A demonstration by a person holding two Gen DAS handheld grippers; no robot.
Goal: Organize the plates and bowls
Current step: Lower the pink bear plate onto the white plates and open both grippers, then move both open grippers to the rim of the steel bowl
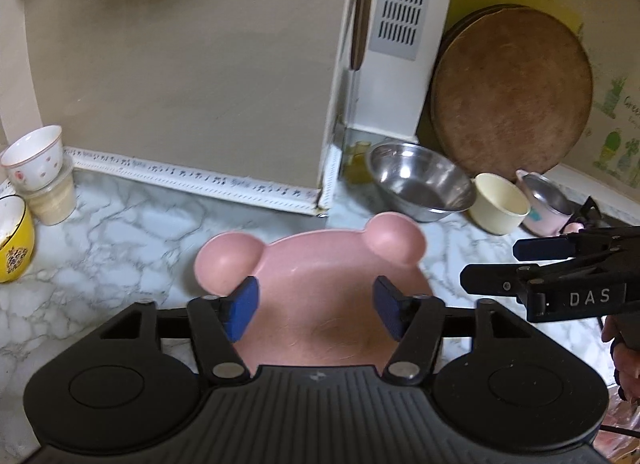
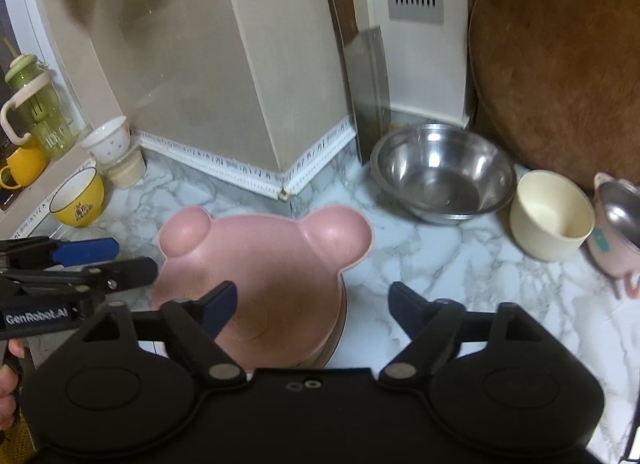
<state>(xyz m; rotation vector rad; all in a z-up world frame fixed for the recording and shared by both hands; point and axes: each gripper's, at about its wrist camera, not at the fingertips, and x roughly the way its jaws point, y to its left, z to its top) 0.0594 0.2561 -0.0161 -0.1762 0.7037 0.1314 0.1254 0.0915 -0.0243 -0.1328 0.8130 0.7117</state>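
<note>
Pink plate [image 1: 320, 292] nearest; steel bowl [image 1: 420, 181], cream cup [image 1: 500, 201] behind

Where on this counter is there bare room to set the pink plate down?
Bare marble lies between the pink bear plate, steel bowl and cream cup. Another patch sits left of the plate. Crowded: the yellow bowl corner and far right.

We read "DAS" in white letters on the black body of the right gripper [image 1: 490, 266], seen from the left wrist. From the right wrist, the left gripper [image 2: 134, 258] carries "GenRobot.AI" in white on its side. A wall sticker [image 1: 624, 123] with green plants bears a word starting "Gree", cut off at the edge. The green bottle [image 2: 38, 103] has pale lettering and the yellow bowl [image 2: 78, 197] a dark emblem, both too blurred to read.
</note>
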